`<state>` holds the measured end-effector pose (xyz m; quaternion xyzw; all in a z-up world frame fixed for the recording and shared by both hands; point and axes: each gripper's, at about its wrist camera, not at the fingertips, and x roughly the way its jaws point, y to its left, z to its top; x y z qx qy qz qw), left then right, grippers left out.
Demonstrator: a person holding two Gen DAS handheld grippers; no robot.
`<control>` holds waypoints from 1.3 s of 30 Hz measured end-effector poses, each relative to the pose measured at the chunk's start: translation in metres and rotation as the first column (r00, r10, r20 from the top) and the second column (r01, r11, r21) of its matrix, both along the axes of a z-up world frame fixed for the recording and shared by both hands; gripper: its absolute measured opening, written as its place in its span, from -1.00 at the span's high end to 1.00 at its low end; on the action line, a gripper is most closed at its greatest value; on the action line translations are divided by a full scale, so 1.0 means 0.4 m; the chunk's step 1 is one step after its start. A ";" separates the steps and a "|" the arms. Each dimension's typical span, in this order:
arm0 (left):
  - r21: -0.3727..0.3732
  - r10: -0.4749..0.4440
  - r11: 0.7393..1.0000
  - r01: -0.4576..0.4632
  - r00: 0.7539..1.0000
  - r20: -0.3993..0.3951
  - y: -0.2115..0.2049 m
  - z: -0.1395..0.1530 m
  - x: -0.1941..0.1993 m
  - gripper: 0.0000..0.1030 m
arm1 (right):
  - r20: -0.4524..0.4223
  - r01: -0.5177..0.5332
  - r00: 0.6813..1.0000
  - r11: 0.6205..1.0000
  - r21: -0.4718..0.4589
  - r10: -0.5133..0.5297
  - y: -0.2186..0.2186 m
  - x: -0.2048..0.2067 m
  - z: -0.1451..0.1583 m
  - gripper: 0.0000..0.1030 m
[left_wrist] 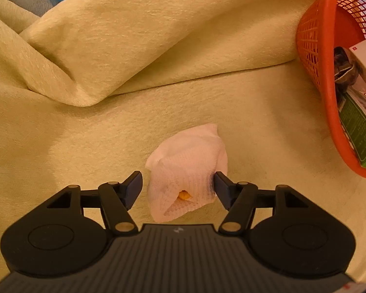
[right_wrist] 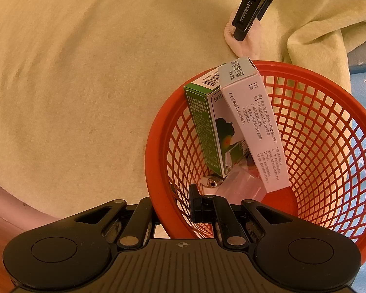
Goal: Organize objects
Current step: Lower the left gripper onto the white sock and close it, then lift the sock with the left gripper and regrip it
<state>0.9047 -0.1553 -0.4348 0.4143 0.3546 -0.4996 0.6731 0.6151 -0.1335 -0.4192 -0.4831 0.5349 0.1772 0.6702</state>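
A crumpled white tissue with something orange tucked in it lies on the yellow plush cover. My left gripper is open around it: the right pad touches the tissue and the left pad stands apart. In the right wrist view, one of its fingers hangs over the tissue. My right gripper is shut on the near rim of the red mesh basket, one finger inside and one outside. In the basket lean a green-and-white box and a pale box.
A thick fold of the cover rises behind the tissue. The basket stands to the tissue's right. A clear plastic piece and a small metal item lie on the basket bottom. A blue floor shows beyond the cover.
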 end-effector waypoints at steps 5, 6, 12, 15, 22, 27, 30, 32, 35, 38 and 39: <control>0.004 -0.003 1.000 0.003 1.000 -0.006 -0.005 -0.007 -0.004 -0.10 | 0.001 0.000 1.000 1.000 0.000 0.000 -0.003 0.003 0.000 0.89; 0.004 -0.002 1.000 0.002 1.000 -0.010 -0.005 -0.007 -0.004 -0.04 | 0.001 0.000 1.000 1.000 0.000 0.000 -0.003 0.003 -0.001 0.89; 0.003 0.001 1.000 -0.001 1.000 -0.009 -0.001 -0.002 -0.011 0.29 | 0.002 -0.001 1.000 1.000 -0.003 0.001 -0.003 0.002 -0.002 0.90; 0.003 0.001 1.000 -0.001 1.000 -0.006 0.005 0.006 -0.018 0.45 | 0.003 -0.001 1.000 1.000 -0.004 0.001 -0.003 0.002 -0.002 0.90; 0.007 0.000 1.000 0.000 1.000 -0.007 0.021 0.009 -0.036 0.51 | 0.004 -0.007 1.000 1.000 -0.015 0.007 -0.002 0.000 -0.006 0.90; 0.008 -0.001 1.000 0.001 1.000 -0.009 0.047 0.015 -0.056 0.52 | 0.004 -0.007 1.000 1.000 -0.024 0.008 0.000 0.000 -0.007 0.90; 0.008 -0.005 1.000 0.005 1.000 -0.004 0.058 0.022 -0.064 0.51 | 0.006 -0.005 1.000 1.000 -0.028 0.005 0.000 0.001 -0.008 0.90; 0.008 -0.006 1.000 0.006 1.000 0.001 0.065 0.027 -0.068 0.52 | 0.007 -0.004 1.000 1.000 -0.031 0.004 0.003 -0.002 -0.009 0.90; 0.007 -0.003 1.000 0.003 1.000 0.005 0.079 0.032 -0.072 0.51 | 0.009 0.001 1.000 0.999 -0.035 -0.001 0.004 -0.001 -0.010 0.90; 0.007 0.005 1.000 -0.005 1.000 0.004 0.099 0.037 -0.076 0.51 | 0.012 0.007 1.000 0.999 -0.038 -0.006 0.006 -0.001 -0.011 0.90; 0.007 0.010 1.000 -0.010 1.000 0.001 0.106 0.038 -0.078 0.51 | 0.013 0.008 1.000 0.999 -0.039 -0.008 0.007 -0.001 -0.011 0.90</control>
